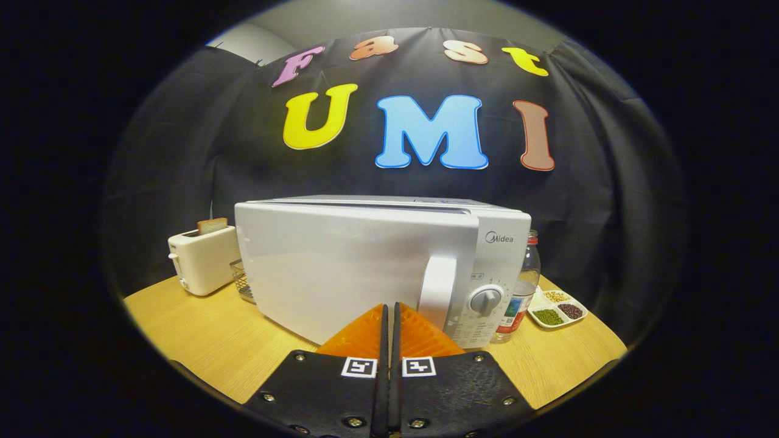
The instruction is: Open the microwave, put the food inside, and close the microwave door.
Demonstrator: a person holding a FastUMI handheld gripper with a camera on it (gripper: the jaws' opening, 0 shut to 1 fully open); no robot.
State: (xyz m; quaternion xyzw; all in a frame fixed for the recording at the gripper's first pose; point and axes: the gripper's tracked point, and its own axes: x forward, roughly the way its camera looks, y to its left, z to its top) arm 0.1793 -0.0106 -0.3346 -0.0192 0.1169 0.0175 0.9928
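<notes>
Just ahead of the gripper point(389, 310), whose fingers are pressed together with nothing between them, the white microwave point(359, 267) stands on the wooden table point(207, 340), door closed, its handle point(437, 289) slightly right of the fingertips. Beyond it to the left: toaster point(202, 260) with a bread slice point(212, 225). To the right: bottle point(523, 286), divided dish of beans point(557, 308), black cloth wall point(608, 201) behind.

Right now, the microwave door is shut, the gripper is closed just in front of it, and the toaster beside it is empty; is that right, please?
Not quite: the gripper view shows a slice of bread in the toaster. The microwave door is shut, and the gripper is closed just before it.
</notes>
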